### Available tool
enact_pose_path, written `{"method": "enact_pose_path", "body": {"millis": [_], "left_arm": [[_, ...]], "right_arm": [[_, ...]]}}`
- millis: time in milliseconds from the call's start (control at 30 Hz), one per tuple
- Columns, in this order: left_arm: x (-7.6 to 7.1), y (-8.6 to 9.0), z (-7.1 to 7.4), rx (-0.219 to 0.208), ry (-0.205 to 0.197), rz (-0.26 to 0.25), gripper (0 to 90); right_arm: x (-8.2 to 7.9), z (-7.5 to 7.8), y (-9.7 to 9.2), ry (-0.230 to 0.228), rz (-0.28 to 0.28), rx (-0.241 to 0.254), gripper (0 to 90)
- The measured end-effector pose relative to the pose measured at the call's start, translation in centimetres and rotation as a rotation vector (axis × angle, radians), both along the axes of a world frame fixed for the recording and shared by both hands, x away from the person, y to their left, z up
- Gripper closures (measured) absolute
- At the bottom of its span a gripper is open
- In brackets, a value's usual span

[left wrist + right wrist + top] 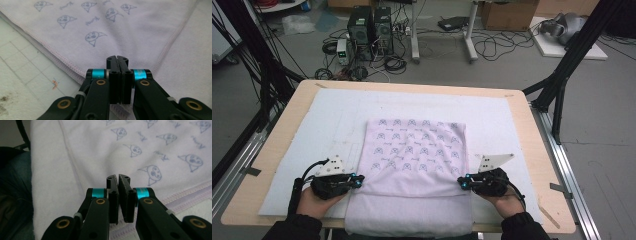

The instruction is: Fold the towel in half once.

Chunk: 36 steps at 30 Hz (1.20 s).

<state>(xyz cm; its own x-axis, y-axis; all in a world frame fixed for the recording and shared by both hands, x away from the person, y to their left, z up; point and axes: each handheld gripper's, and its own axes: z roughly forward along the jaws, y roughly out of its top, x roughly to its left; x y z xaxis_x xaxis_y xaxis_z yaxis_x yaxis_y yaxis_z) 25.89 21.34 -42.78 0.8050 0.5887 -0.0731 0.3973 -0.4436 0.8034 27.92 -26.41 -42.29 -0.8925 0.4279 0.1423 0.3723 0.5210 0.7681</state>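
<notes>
the wooden surface [532, 150] carries a pale felt-like mat [322, 115], flat and matte with faint grid lines. on it lies the towel [412, 165], a lilac cloth printed with small grey cat faces, its near part folded over and draped past the front edge. it looks light, limp and a little fuzzy, so it should sag and crease rather than hold a shape; the stitched hems at the side edges look the firmest places to pinch. the left gripper [358, 178] and right gripper [461, 182] sit at those edges, jaws closed tight on the hems.
</notes>
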Motion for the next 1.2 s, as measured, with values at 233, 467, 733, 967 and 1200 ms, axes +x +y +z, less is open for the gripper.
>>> {"method": "enact_pose_path", "body": {"millis": [233, 467, 733, 967, 1200], "left_arm": [[-0.9, 1.2, 2.7, -0.05, -0.039, 0.014, 88.2], [-4.1, 1.9, 3.0, -0.046, -0.025, -0.032, 88.1], [-3.8, 0.6, -0.1, 0.002, 0.031, -0.07, 69.5], [-3.1, -0.6, -1.6, 0.048, 0.051, -0.102, 77.3], [-3.2, -0.4, -1.4, 0.036, 0.048, -0.096, 88.2]], "right_arm": [[-1.0, 2.6, -0.6, -0.055, 0.001, 0.046, 86.6], [-4.1, 3.5, -1.0, -0.039, 0.06, 0.06, 86.1], [-3.6, 0.6, 0.0, 0.012, 0.055, 0.01, 64.6], [-1.8, -1.7, 1.5, 0.03, 0.056, -0.048, 64.9], [-1.6, -1.9, 1.7, 0.018, 0.077, -0.069, 86.7]]}}
